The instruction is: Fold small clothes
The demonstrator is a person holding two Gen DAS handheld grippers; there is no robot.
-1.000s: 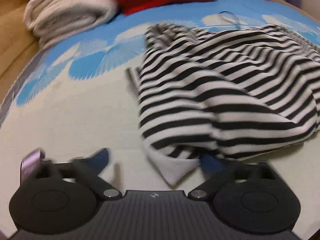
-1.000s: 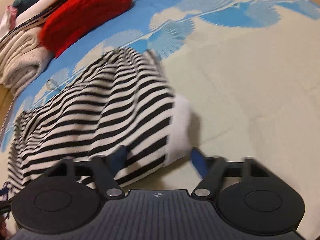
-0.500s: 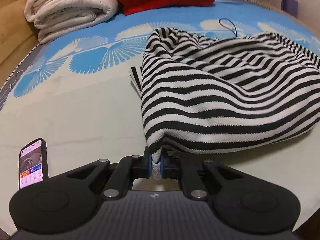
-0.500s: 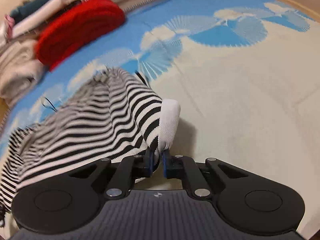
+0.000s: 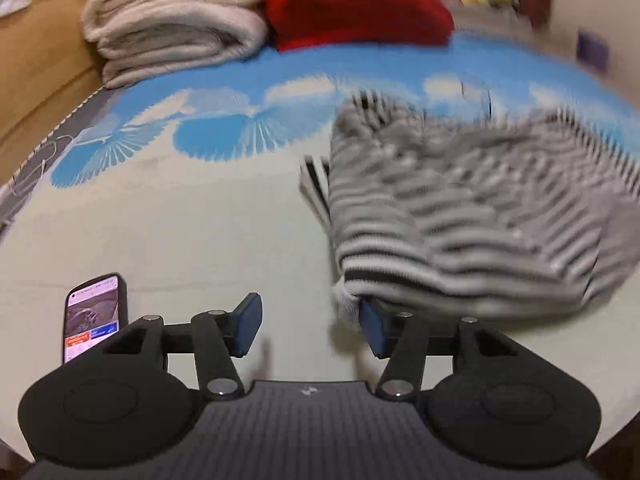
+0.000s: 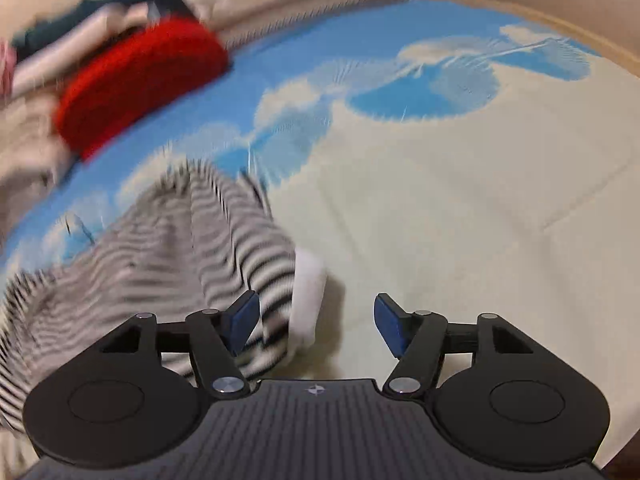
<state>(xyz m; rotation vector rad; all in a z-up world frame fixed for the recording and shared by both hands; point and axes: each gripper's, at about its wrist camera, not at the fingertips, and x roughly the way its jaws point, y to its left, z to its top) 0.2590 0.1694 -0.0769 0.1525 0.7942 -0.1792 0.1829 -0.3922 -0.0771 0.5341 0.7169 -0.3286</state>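
I see my left gripper point(image 5: 310, 326) and right gripper point(image 6: 316, 324) released, jaws just spread; the striped top point(image 5: 460, 216) lies bunched on the bedspread point(image 5: 160, 240), nothing clamped.

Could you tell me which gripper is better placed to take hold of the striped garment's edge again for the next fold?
Right gripper: the striped garment's white hem lies between its open jaws, while beside the left gripper it only reaches one pad.

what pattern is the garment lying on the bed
Black and white horizontal stripes on the garment, with a plain white edge; clearest in the left wrist view.
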